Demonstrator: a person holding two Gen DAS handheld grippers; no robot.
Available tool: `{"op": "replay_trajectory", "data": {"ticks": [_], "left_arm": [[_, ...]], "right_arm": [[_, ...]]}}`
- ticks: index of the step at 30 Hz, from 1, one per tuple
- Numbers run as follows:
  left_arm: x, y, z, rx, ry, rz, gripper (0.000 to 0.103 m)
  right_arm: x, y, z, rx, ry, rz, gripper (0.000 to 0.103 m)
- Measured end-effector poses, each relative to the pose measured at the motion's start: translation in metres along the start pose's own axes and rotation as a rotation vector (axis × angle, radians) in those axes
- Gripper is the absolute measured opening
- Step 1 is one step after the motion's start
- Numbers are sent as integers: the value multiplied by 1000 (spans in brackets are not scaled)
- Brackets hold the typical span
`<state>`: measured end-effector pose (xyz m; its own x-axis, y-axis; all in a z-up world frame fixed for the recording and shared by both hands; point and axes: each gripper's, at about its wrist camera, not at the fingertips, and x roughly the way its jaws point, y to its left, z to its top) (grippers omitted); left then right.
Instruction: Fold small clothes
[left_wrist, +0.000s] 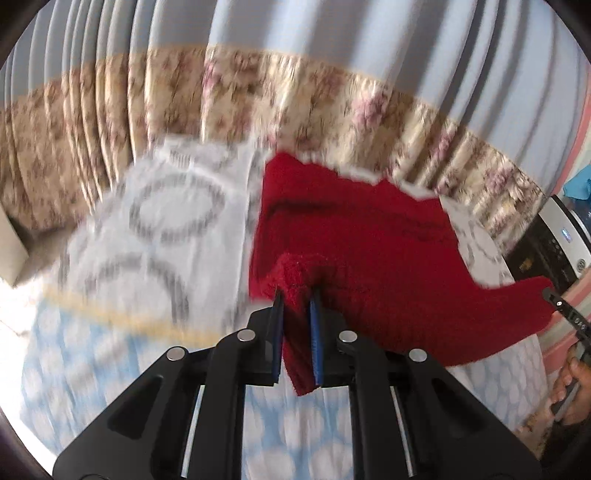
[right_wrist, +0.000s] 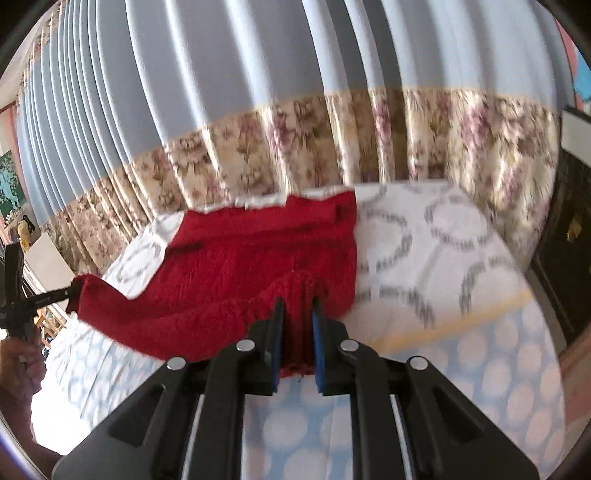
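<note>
While the red knitted garment (left_wrist: 354, 229) hangs partly raised above the bed (left_wrist: 92, 369), its far portion lies on the white circle-patterned sheet (left_wrist: 166, 206). Each near corner is held separately: the left gripper (left_wrist: 297, 295) has its jaws pinching a bunched fold of the knit, and the right gripper (right_wrist: 297, 304) has its jaws pinching the opposite corner. In the right wrist view the left gripper appears at the far left edge, holding its corner out to the side. Judged from this spread hold, the near edge is kept taut so that it can be carried over the far portion as one straight fold. A blue spotted cover (right_wrist: 498, 387) lies nearest the person. Floral-bordered curtains (right_wrist: 369, 129) hang behind the bed.
</note>
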<state>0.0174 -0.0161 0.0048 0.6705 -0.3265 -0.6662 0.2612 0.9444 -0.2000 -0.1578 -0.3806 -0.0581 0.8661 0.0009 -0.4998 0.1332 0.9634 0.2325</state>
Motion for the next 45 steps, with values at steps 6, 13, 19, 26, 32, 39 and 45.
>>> {"op": "replay_trajectory", "data": {"ticks": [6, 13, 19, 26, 32, 39, 45], "left_arm": [[44, -12, 84, 32, -86, 25, 11], [167, -12, 159, 26, 11, 88, 11], [273, -2, 194, 6, 140, 194, 15], [287, 35, 216, -60, 140, 326, 90], [247, 43, 210, -1, 72, 368, 94], [231, 17, 183, 85, 74, 326, 94], [233, 1, 155, 71, 94, 315, 94]], "right_arm": [[53, -7, 71, -2, -36, -6, 13], [174, -36, 141, 57, 73, 16, 14], [287, -79, 164, 190, 192, -17, 17], [301, -108, 178, 275, 114, -143, 59], [270, -102, 172, 156, 90, -170, 62], [251, -83, 152, 82, 128, -150, 68], [249, -67, 125, 35, 160, -188, 68]]}}
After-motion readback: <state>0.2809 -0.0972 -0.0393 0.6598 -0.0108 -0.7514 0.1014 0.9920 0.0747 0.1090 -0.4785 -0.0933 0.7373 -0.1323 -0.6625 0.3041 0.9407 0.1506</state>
